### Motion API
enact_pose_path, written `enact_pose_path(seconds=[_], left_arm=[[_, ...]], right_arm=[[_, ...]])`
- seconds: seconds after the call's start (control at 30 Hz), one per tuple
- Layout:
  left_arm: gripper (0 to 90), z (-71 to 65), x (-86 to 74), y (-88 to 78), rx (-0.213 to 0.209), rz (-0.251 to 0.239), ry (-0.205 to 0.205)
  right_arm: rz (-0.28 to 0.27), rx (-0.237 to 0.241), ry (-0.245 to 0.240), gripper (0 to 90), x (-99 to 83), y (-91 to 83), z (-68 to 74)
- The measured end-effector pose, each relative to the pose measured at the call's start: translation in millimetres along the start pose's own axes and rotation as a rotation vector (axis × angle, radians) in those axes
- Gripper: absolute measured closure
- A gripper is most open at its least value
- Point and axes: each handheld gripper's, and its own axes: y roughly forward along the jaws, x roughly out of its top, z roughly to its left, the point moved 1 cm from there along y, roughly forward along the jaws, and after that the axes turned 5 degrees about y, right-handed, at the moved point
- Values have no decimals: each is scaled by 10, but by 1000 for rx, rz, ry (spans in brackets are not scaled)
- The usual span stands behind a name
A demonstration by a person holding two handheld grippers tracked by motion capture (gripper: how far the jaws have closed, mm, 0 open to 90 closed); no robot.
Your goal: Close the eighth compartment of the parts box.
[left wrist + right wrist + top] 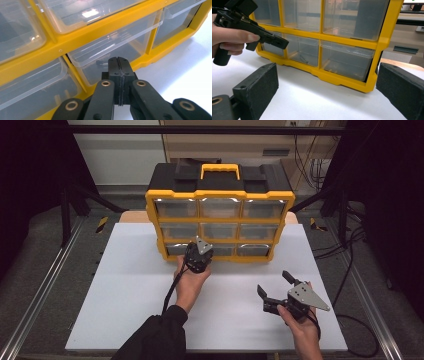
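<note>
A yellow-framed organiser [220,195] with a black top and several clear drawers stands at the far middle of the white table [125,285]. My left gripper [202,249] is shut with nothing between its pads. Its tips [118,60] sit right in front of the bottom middle drawer [117,42], below that drawer's lip; I cannot tell if they touch. A small dark item [303,58] lies inside this drawer. My right gripper [274,283] is open and empty, low over the table to the front right, and faces the organiser's bottom row [347,60].
A yellow carry handle [220,169] tops the organiser. Metal rails [45,285] run along both sides of the table, and cables [350,255] trail at the right. Bare white surface lies in front of the organiser between the two hands.
</note>
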Motion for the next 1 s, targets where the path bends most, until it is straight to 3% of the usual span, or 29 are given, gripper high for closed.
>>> enact_pose_path(seconds=[0.63,0.83,1.0], left_arm=[[900,26,-20,-160,-16,-29,-1],[899,35,-20,-277,-34,-80,-5],[783,30,-40,-400,-53,-144,-5]], right_arm=[[4,-5,0,47,-6,2,-2],[7,-2,-2,47,-8,9,6],[10,-3,0,47,-14,18,0]])
